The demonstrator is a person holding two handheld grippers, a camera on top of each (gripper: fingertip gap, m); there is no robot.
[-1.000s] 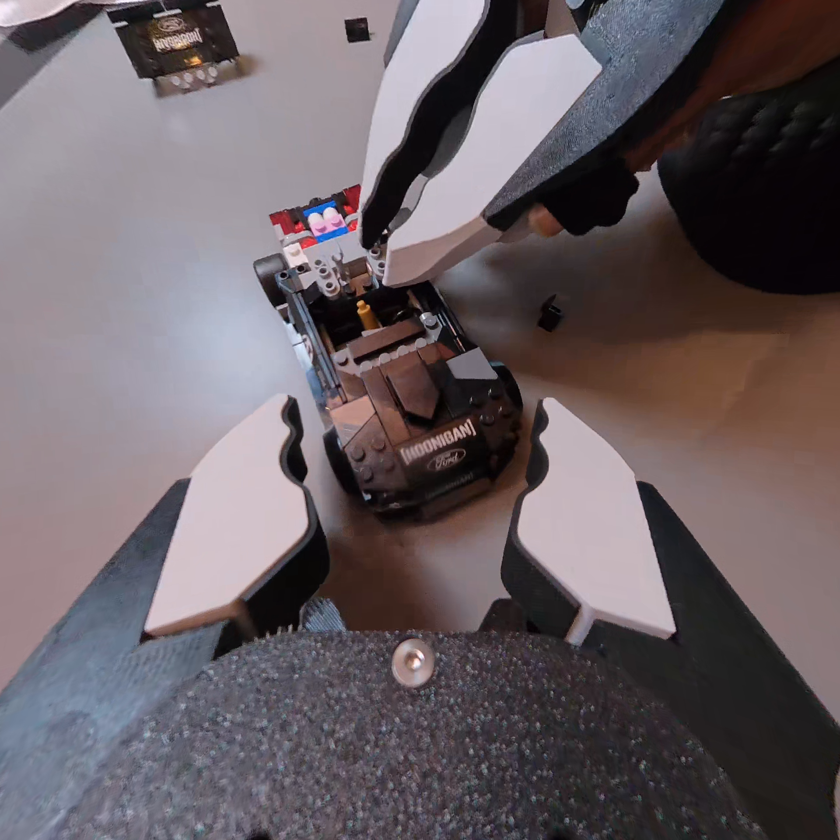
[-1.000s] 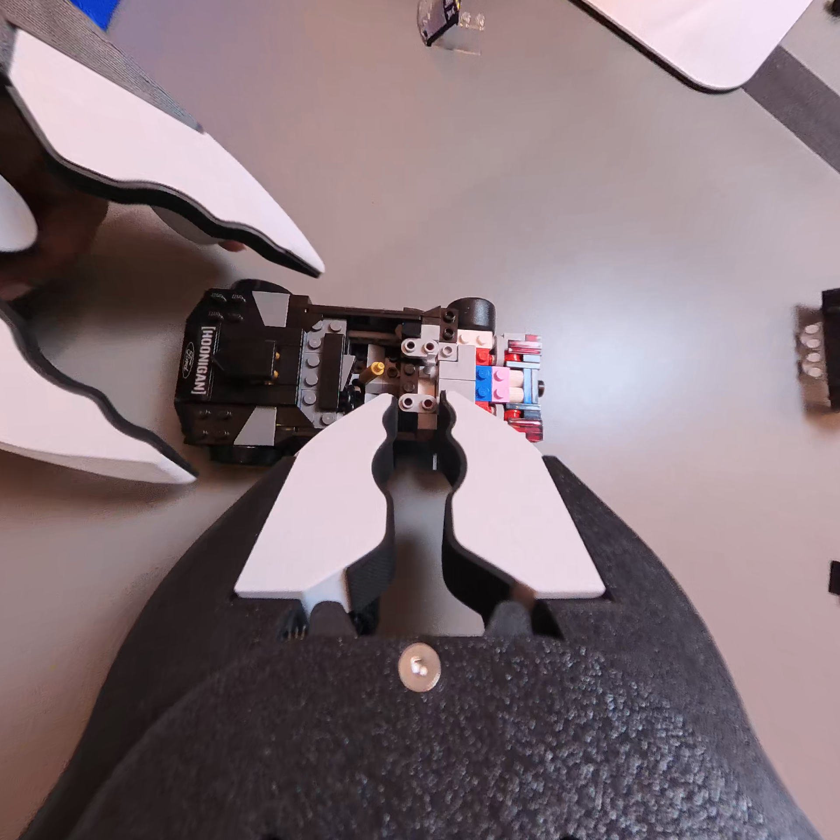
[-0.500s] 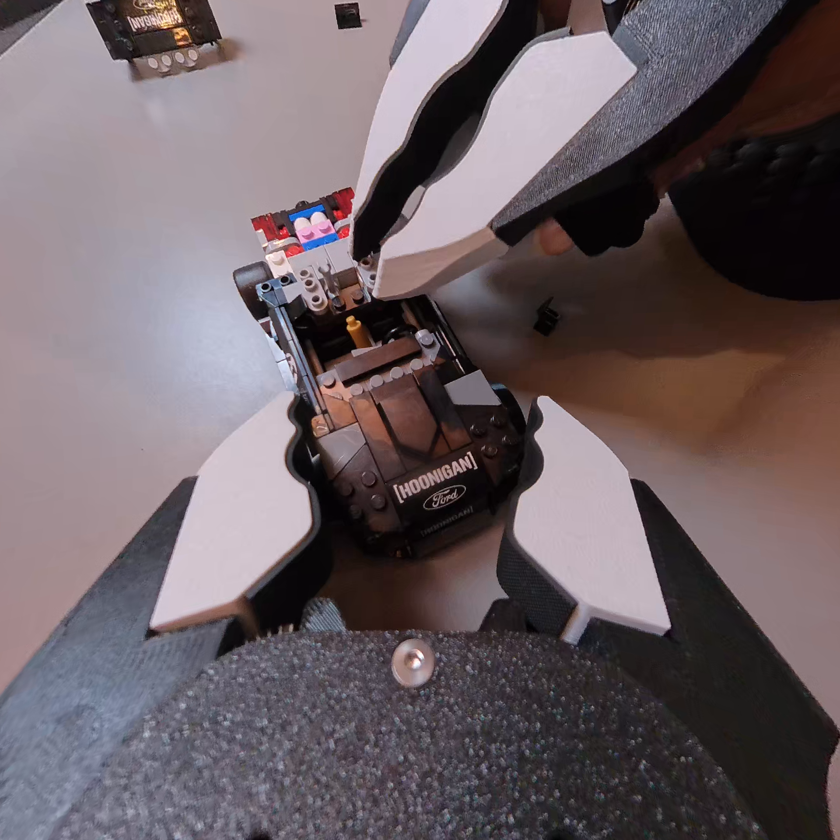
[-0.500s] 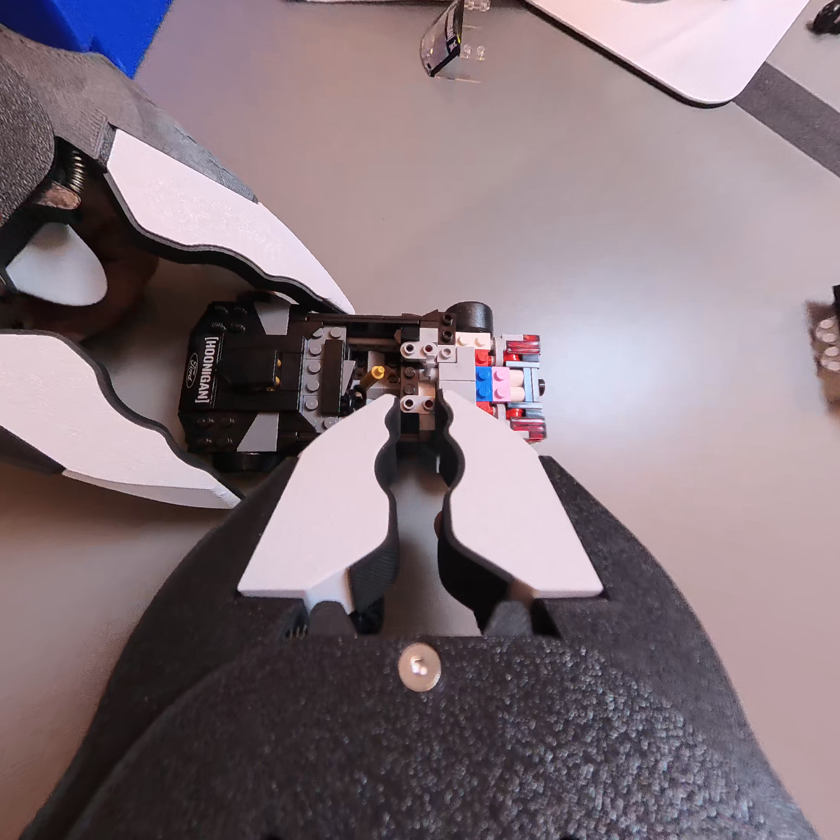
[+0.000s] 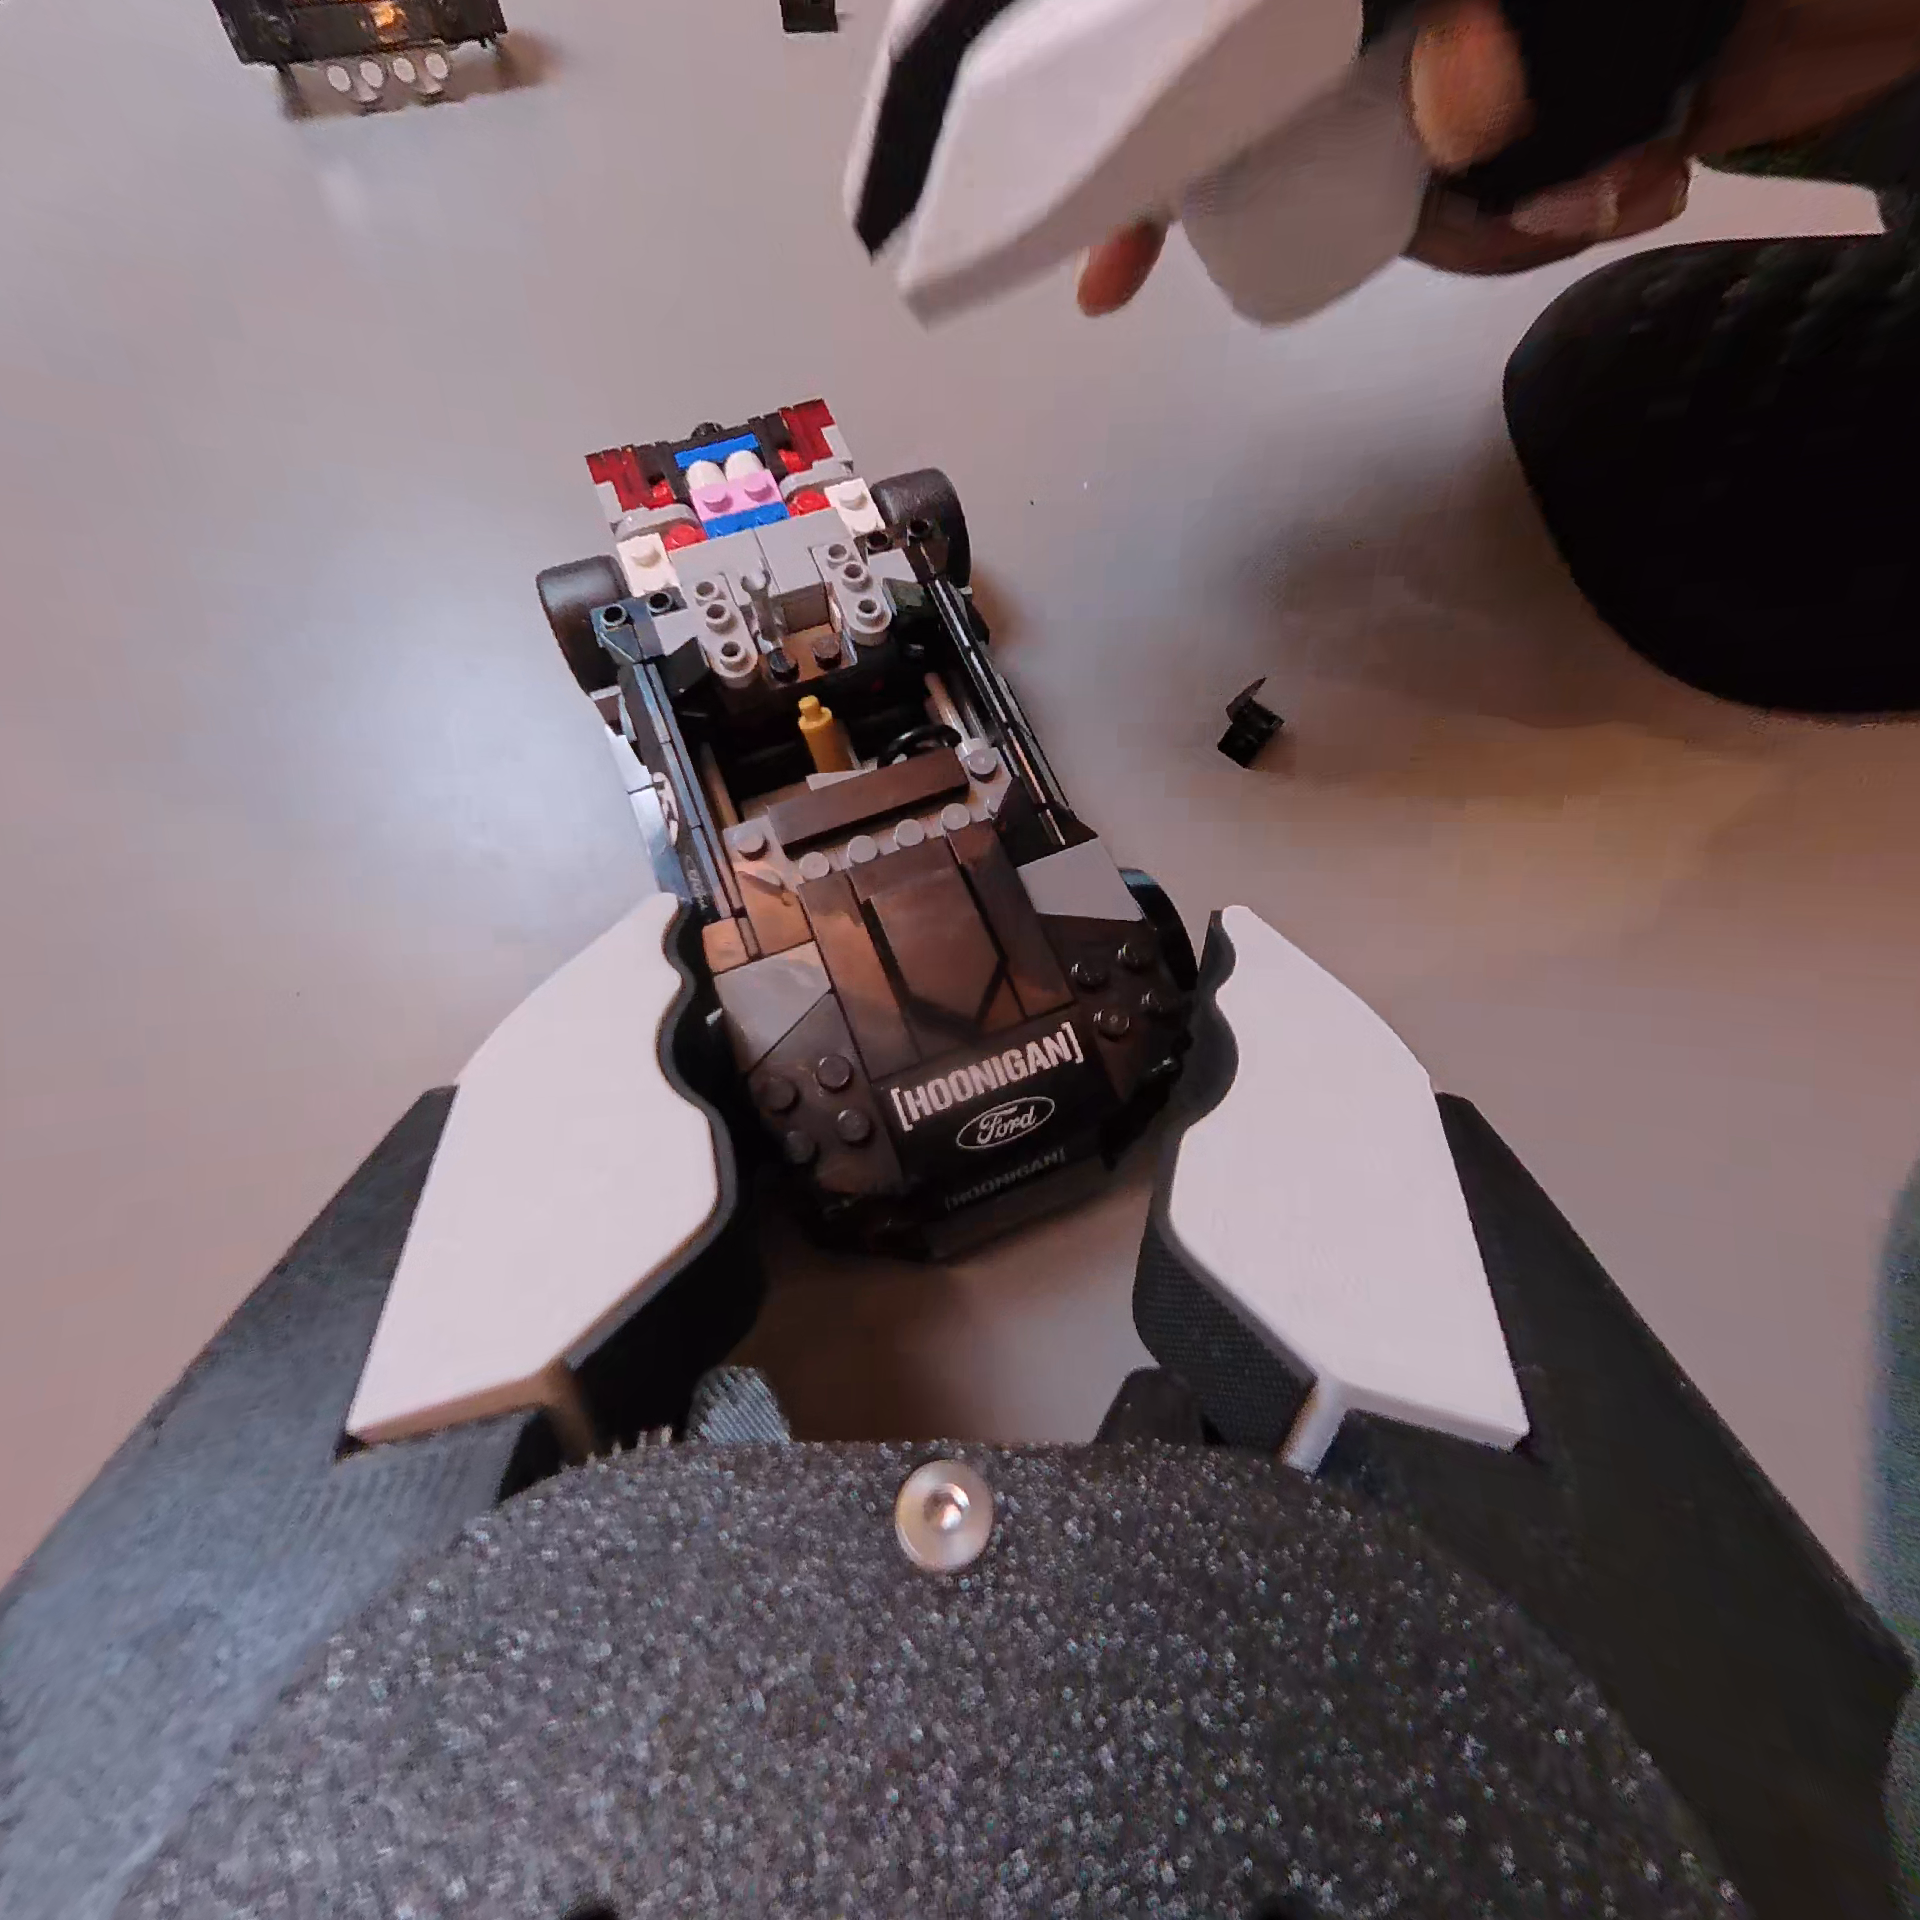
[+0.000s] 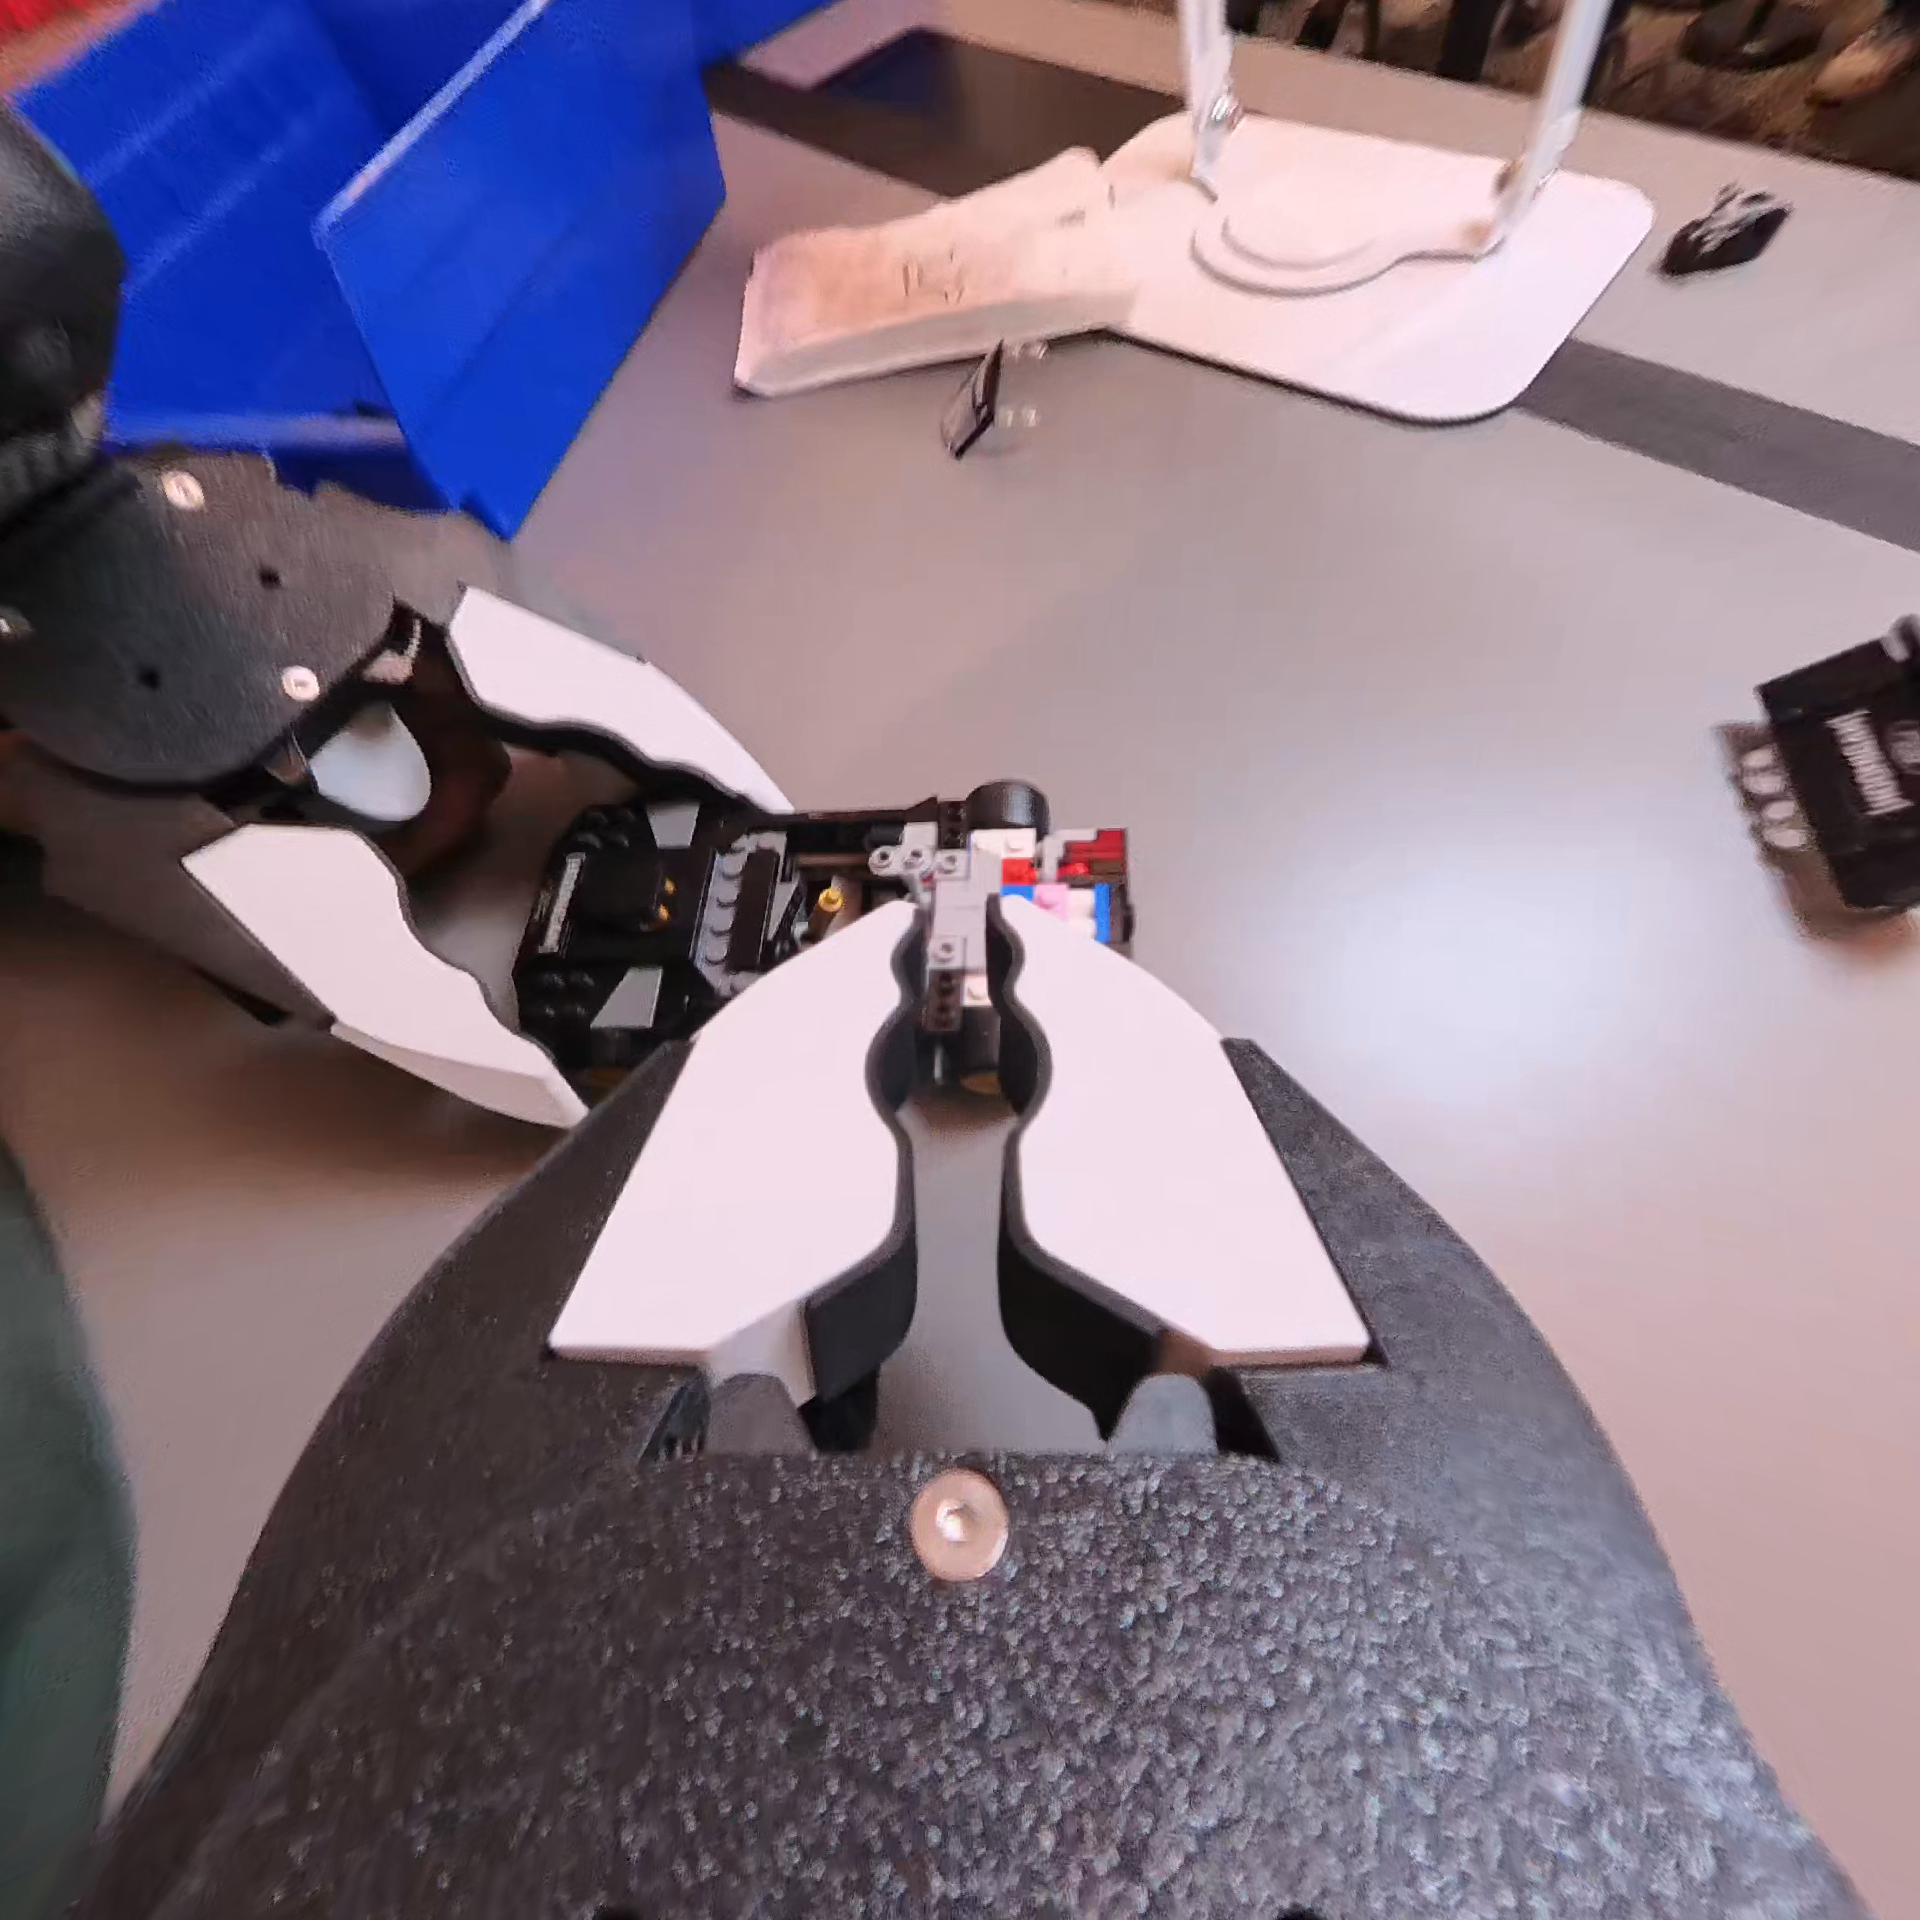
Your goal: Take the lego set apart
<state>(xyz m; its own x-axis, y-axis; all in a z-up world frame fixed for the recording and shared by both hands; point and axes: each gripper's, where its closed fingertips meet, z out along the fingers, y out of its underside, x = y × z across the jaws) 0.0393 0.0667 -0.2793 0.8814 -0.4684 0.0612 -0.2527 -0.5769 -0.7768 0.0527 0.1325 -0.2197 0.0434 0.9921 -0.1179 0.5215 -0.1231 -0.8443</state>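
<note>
The black lego car stands on the grey table, its bonnet towards me, with grey, white, red, blue and pink bricks at its open rear. My left gripper straddles the bonnet, its fingers against both sides. In the right wrist view it clamps the car from the left. My right gripper is nearly shut. I see nothing held; the car's rear shows through the narrow gap. In the left wrist view it hangs blurred above and behind the car.
A detached black section with clear studs lies apart. A small black piece lies right of the car. Blue bins, an open booklet, a white stand base and a small clear piece stand beyond. A dark rounded object is at right. One gripper's finger ends stand about 10 cm off the other's. Left tips and right tips are each some 35 cm from the white stand base.
My left gripper slid forward around the car's front and closed against it. My right gripper came up off the car's rear, tilted up and closed a little more.
</note>
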